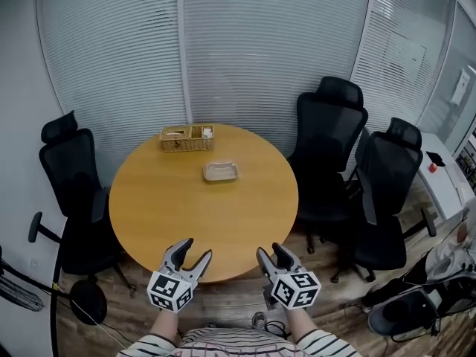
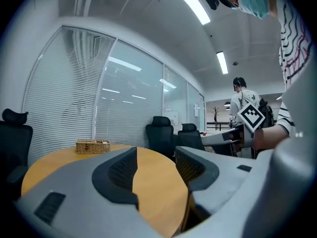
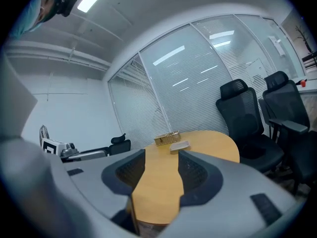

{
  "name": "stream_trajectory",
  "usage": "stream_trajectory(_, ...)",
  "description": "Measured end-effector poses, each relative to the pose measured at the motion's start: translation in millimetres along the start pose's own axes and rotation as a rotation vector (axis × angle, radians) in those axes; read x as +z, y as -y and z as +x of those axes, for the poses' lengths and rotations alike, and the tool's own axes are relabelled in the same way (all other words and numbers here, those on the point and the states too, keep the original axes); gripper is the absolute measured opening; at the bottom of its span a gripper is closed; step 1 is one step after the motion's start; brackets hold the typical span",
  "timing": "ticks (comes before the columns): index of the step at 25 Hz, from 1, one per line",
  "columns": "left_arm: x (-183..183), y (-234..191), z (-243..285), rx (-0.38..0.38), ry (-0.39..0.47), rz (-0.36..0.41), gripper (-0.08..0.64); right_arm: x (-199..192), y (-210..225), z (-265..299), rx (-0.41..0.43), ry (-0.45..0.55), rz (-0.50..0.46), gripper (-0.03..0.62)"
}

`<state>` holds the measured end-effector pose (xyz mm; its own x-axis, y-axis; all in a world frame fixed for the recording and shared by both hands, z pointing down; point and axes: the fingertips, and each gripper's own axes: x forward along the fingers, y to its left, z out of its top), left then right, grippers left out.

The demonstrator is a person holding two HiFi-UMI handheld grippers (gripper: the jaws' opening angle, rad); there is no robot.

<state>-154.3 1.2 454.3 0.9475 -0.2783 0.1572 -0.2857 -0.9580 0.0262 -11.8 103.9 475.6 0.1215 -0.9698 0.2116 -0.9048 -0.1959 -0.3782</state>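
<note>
A: Tongs?
B: Left gripper [image 1: 197, 249] and right gripper [image 1: 270, 250] both spread, empty, over the table's [image 1: 156, 214] near edge.
A: Items?
B: Tray [image 1: 220, 171] just past table centre. Basket [image 1: 187, 137] at far edge, near the tray, not touching.

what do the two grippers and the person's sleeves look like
The left gripper and right gripper are grey, each with two jaws lined with dark ribbed pads and a white cube of black square markers. The sleeves are white with dark stripes.
</note>
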Motion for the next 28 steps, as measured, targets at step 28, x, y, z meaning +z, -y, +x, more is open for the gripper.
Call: stream_trajectory(28,2,-18,83,0.282,0.015,-0.082,0.218,43,100,83,0.179,-0.098,-0.001,0.201)
